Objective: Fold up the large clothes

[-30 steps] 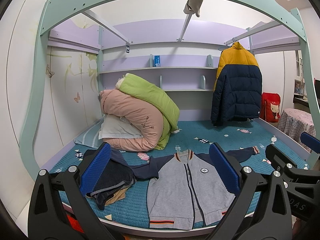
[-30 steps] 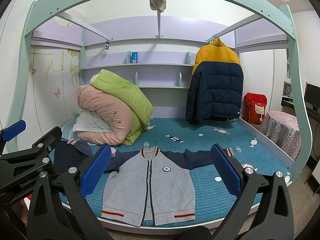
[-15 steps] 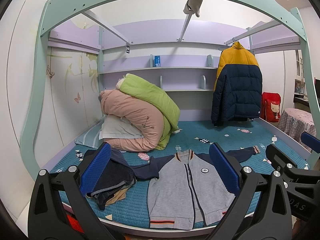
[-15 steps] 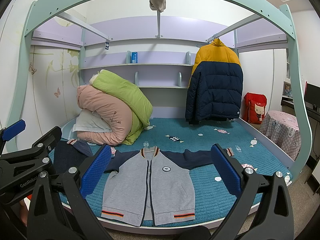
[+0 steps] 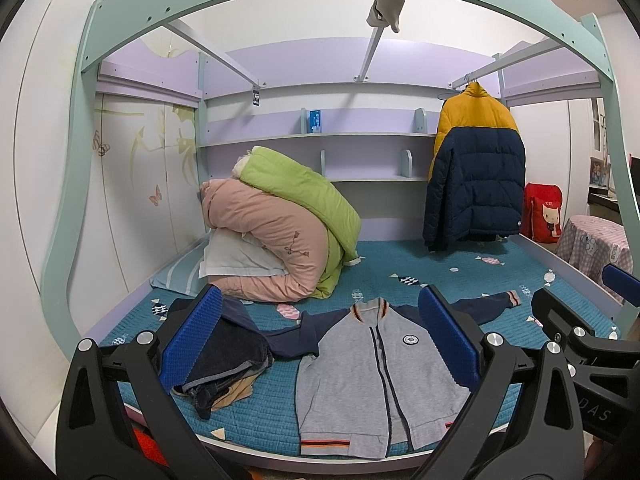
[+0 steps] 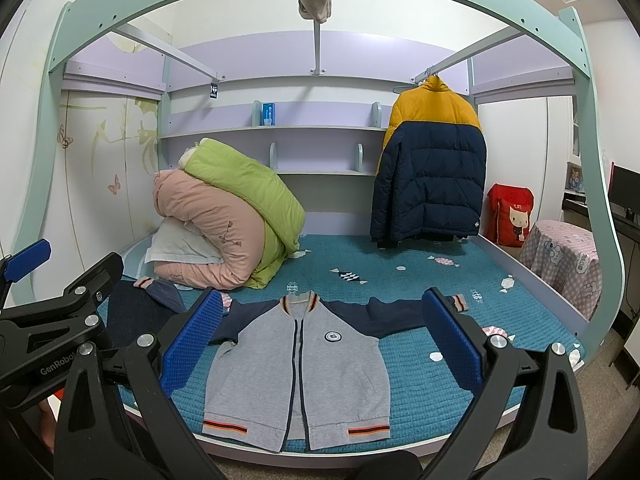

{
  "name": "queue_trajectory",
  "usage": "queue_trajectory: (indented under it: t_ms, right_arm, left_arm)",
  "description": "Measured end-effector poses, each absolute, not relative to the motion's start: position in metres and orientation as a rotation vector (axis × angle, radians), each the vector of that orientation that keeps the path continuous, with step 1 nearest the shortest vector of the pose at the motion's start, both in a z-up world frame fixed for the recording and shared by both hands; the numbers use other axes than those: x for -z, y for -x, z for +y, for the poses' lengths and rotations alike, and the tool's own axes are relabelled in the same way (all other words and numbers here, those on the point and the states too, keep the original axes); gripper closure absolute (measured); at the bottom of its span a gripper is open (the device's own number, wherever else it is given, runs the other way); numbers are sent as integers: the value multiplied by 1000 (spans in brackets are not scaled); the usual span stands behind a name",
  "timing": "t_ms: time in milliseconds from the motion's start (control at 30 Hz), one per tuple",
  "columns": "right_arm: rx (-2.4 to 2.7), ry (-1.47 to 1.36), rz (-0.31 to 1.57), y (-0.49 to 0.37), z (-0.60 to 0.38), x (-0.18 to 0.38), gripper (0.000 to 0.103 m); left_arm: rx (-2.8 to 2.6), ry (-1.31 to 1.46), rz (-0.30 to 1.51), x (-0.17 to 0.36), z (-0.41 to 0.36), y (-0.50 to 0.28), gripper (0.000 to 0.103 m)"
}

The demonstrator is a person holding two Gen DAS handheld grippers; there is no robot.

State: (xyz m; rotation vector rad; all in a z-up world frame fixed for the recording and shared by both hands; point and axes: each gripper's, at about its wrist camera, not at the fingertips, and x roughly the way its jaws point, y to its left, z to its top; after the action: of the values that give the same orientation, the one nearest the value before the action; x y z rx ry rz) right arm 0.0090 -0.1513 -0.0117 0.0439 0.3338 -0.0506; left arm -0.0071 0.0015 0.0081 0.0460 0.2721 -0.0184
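Across the lower middle of both frames lies a grey jacket (image 5: 376, 376) (image 6: 298, 368) with navy sleeves, spread flat and face up on the teal quilted bed (image 5: 460, 280) (image 6: 400, 288), its zip closed and its striped hem at the near edge of the mattress. Both sleeves stretch out sideways. A round badge sits on its chest.

At the bottom of the left wrist view, the left gripper (image 5: 320, 344) hangs above the near bed edge, its 2 blue-padded fingers (image 5: 192, 342) wide apart with nothing between them. At the bottom of the right wrist view, the right gripper (image 6: 320, 340) likewise has its fingers (image 6: 452, 340) spread wide and empty, framing the jacket's body. Neither gripper touches the cloth. Each gripper also shows in the other's view, the left one at the left edge of the right wrist frame, the right one at the right edge of the left wrist frame.

Left of the jacket lies a heap of dark folded clothes (image 5: 228, 360) (image 6: 136, 312), touching its sleeve. Behind that, at centre left, a pink duvet (image 5: 264, 240) (image 6: 208, 224) and a green duvet (image 5: 304, 196) (image 6: 248, 188) are rolled on a pillow. At upper right a yellow and navy puffer coat (image 5: 476, 172) (image 6: 428, 168) hangs from a rail.
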Motion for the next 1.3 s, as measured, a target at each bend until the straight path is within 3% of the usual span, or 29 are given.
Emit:
queue_trajectory:
  t_ms: [767,1300]
  right_arm:
    - [43,-69,396,-42,-161,30,7]
    - [35,-92,611,-148,-166,111,7]
  left_arm:
    - [7,-66,323,12,3,-25,5]
    - [3,-87,550,97,-3,-144,5]
